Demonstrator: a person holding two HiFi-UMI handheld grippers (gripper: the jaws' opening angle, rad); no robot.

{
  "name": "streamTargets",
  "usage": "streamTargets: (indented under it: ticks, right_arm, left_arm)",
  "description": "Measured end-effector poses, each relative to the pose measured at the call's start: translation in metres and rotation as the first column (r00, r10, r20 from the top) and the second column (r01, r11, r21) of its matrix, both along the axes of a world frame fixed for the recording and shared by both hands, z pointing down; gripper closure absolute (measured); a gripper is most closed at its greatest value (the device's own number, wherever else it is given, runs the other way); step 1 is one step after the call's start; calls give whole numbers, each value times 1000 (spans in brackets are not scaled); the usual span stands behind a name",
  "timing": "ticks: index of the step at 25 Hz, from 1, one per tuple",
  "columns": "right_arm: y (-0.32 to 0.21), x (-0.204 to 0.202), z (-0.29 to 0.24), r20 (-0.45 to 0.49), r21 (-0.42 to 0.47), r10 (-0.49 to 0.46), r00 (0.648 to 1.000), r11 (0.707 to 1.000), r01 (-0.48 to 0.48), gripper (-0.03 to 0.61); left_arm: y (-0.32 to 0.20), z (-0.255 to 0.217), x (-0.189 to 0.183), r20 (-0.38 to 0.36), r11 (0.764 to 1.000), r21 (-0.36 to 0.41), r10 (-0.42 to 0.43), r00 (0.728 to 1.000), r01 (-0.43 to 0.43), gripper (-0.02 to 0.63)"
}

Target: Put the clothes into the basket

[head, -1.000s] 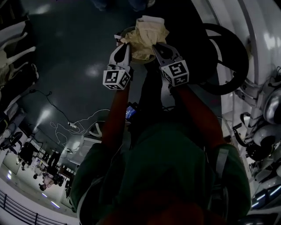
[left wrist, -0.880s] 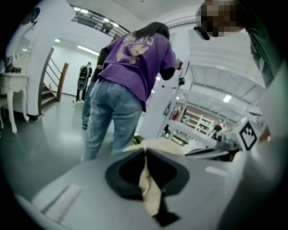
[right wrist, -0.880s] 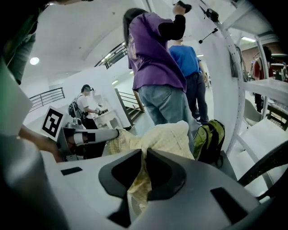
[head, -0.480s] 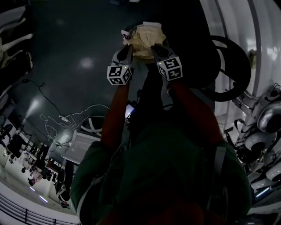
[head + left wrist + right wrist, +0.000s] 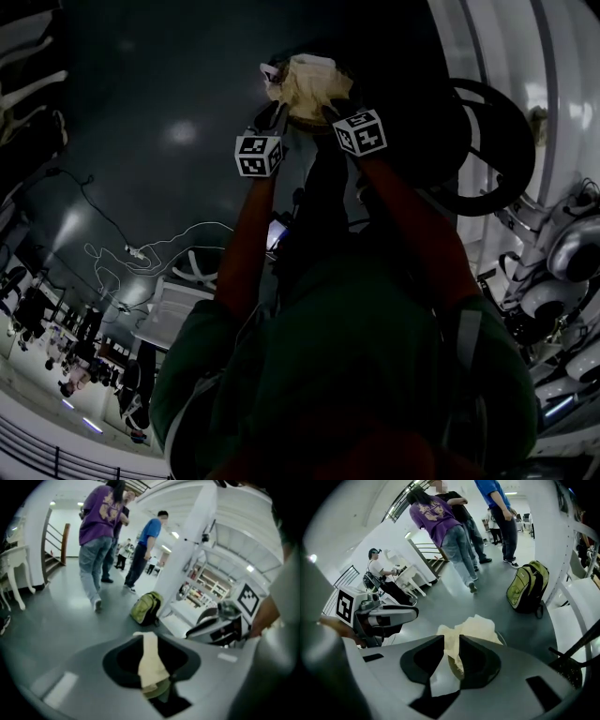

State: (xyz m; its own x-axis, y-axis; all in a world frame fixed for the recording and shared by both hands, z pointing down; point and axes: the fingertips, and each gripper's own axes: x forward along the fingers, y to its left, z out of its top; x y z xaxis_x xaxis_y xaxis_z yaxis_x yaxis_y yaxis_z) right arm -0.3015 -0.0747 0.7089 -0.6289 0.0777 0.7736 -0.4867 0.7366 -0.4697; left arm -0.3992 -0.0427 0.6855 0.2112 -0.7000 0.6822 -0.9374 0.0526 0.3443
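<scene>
A crumpled cream cloth [image 5: 305,80] hangs bunched between both gripper tips, over the round rim of a basket [image 5: 500,637] on the dark floor. My left gripper [image 5: 275,111] is at the cloth's left side. Its jaws are opening, and a thin strip of the cloth [image 5: 151,665] runs between them with dark gaps on both sides. My right gripper [image 5: 330,108] is at the cloth's right side. Its jaws are opening too, but the cloth [image 5: 454,653] still fills the narrow gap between them. The basket's inside is hidden under the cloth.
A green backpack [image 5: 528,590] lies on the floor just beyond the basket. Several people [image 5: 96,536] stand farther off. A black ring-shaped frame [image 5: 487,141] and white machinery [image 5: 562,262] line the right side. Cables [image 5: 141,253] trail over the floor at the left.
Both grippers have sunk away from the head camera, carrying the cloth down toward the basket. The marker cubes look smaller and sit closer to the cloth.
</scene>
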Motion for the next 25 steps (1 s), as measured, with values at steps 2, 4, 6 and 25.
streamTargets:
  ticks: [2,4,6,25]
  right_arm:
    - [0,0,-1,-8,3,-5,1000,1000,5,506]
    - [-1,-1,-5,-3,11,-2,1000,1000,2,506]
    - [-1,-1,-11,4,22,1,1000,1000,-2,506]
    - [-11,60,-315,536,276,24,844,940,-202,574]
  left_arm:
    - [1,-1,-1,10,1000,-4,15,1000,-15,525]
    - [-1,-7,-4,17,1000,11,18,1000,-18,525]
    - [-2,-17,-7,24,999,37,13,1000,-13,525]
    - [5,-307,28,286,861,482,19,958,-161,525]
